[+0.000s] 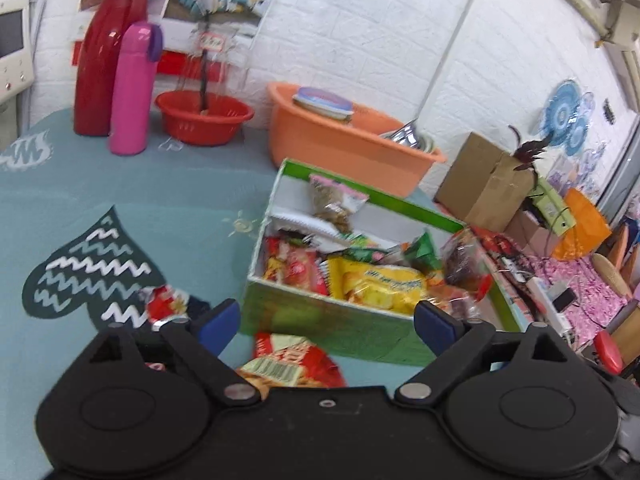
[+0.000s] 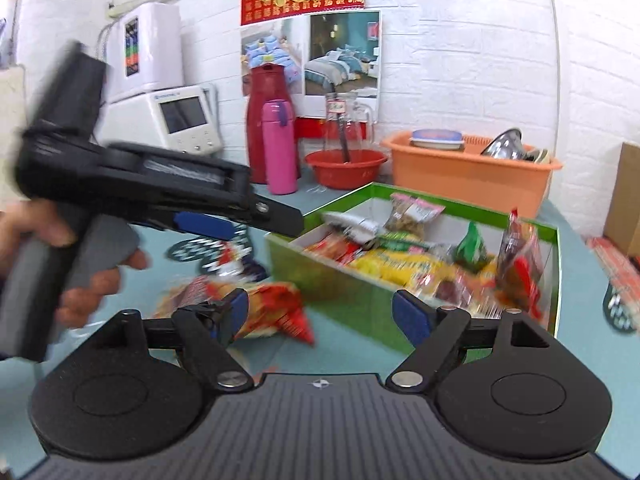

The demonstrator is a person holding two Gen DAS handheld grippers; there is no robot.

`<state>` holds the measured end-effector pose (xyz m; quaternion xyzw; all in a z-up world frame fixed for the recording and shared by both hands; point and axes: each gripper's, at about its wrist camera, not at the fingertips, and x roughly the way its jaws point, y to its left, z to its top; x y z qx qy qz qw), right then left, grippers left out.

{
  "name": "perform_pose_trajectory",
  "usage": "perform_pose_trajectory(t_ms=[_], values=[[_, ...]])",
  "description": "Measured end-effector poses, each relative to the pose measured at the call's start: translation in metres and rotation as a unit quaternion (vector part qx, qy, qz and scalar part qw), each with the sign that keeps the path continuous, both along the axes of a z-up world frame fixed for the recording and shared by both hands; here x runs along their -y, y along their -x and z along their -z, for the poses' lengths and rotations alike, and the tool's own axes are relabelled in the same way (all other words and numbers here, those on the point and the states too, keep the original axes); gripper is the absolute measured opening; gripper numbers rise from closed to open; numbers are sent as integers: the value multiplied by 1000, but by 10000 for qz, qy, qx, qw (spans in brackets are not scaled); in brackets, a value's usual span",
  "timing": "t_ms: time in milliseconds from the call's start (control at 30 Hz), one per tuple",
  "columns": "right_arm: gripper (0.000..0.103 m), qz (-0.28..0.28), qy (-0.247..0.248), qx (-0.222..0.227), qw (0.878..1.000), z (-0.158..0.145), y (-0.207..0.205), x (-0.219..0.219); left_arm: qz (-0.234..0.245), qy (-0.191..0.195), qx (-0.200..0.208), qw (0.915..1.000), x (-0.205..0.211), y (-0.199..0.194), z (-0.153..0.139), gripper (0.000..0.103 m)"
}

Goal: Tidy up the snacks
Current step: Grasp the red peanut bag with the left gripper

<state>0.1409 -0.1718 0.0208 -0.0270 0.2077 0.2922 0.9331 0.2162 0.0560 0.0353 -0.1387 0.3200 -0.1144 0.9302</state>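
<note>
Green box (image 1: pixel 328 320) mostly filled; red snack packet (image 1: pixel 296 360) remains on table; left gripper (image 1: pixel 326 320) and right gripper (image 2: pixel 320 312) both spread, empty.

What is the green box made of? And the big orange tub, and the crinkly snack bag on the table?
Green box: probably cardboard, with thin flat walls and a matte white inside. Orange tub: looks like plastic, smooth and slightly glossy. Red snack bag: shiny plastic film, wrinkled, with a serrated edge.
</note>
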Motion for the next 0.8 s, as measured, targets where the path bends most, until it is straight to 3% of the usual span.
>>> perform_pose_trajectory(t_ms=[100,167,300,467,667,800], values=[[103,-71,-89,-66,9999,6,17,2,-296,72,-317,9990,-10,-14,19,103],[103,-36,-84,-99,9999,11,26,5,-237,206,-599,9977,-13,-17,33,103],[103,165,-59,-301,9994,21,31,14,368,73,-859,9956,10,-2,45,103],[103,292,-185,-569,9978,33,34,25,1167,477,-948,9875,34,34,48,103],[103,301,-251,-775,9962,44,35,30,828,924,-744,9895,20,59,43,103],[103,256,-330,-866,9954,48,30,23,804,1095,-871,9869,20,54,45,103]])
